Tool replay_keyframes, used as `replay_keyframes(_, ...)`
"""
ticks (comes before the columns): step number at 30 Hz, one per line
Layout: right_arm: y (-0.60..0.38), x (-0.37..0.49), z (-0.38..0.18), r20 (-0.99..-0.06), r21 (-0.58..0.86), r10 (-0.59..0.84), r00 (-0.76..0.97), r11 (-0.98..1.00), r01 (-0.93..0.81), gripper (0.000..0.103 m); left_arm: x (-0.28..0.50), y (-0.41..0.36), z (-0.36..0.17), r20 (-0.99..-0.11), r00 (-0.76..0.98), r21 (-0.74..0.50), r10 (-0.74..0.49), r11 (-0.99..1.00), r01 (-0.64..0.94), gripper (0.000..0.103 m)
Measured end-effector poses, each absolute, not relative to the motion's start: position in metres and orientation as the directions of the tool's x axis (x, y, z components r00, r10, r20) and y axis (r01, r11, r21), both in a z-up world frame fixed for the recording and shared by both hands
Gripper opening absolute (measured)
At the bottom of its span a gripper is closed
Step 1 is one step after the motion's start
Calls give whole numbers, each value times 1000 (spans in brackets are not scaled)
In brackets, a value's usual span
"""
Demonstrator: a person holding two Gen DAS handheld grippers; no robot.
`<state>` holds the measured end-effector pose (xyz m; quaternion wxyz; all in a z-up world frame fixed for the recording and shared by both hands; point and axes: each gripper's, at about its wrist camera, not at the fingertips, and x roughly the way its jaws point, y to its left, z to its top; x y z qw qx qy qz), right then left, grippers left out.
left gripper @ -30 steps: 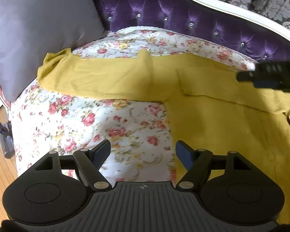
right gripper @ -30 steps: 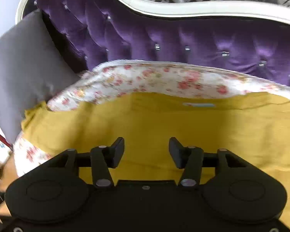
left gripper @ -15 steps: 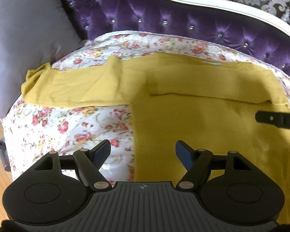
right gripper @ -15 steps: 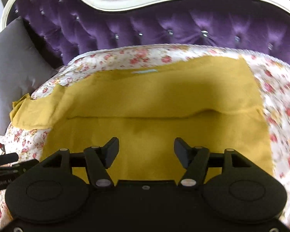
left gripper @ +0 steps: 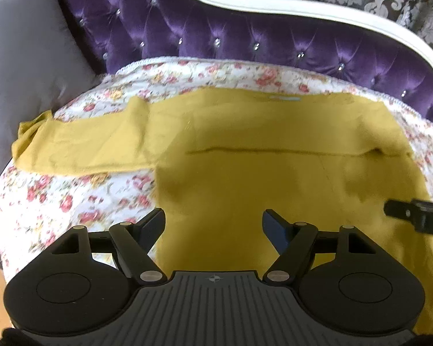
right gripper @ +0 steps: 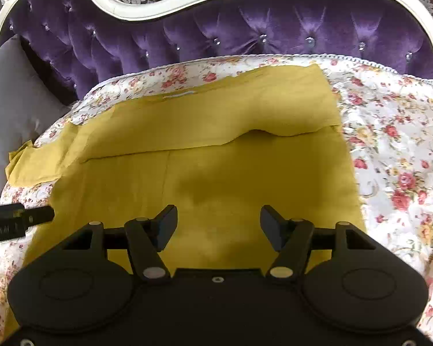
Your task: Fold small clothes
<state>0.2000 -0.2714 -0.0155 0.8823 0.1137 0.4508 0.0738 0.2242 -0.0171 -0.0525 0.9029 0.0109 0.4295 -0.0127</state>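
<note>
Both your left hand-held gripper [left gripper: 213, 225] and right hand-held gripper [right gripper: 218, 222] hung open, empty, over the yellow shirt [right gripper: 216, 150] on the floral bedspread [right gripper: 395, 155]. Its unfolded sleeve [left gripper: 80, 147], at ten o'clock, risked bunching if dragged.

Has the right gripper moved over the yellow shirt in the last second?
Yes. The right gripper has drawn back from the purple headboard and swung right: the yellow shirt now shows its right edge and floral bedspread beyond.

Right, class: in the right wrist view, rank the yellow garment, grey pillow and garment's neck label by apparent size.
1. yellow garment
2. grey pillow, partly cut off by the frame edge
3. neck label, a tiny pale strip
</note>
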Motion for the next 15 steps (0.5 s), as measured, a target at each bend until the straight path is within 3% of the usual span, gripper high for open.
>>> replay_keyframes(15, -328, 226, -11, -753, 210, 132, 645, 977, 46, 68, 306, -40, -78, -709, 705, 57, 7, 997, 48, 73)
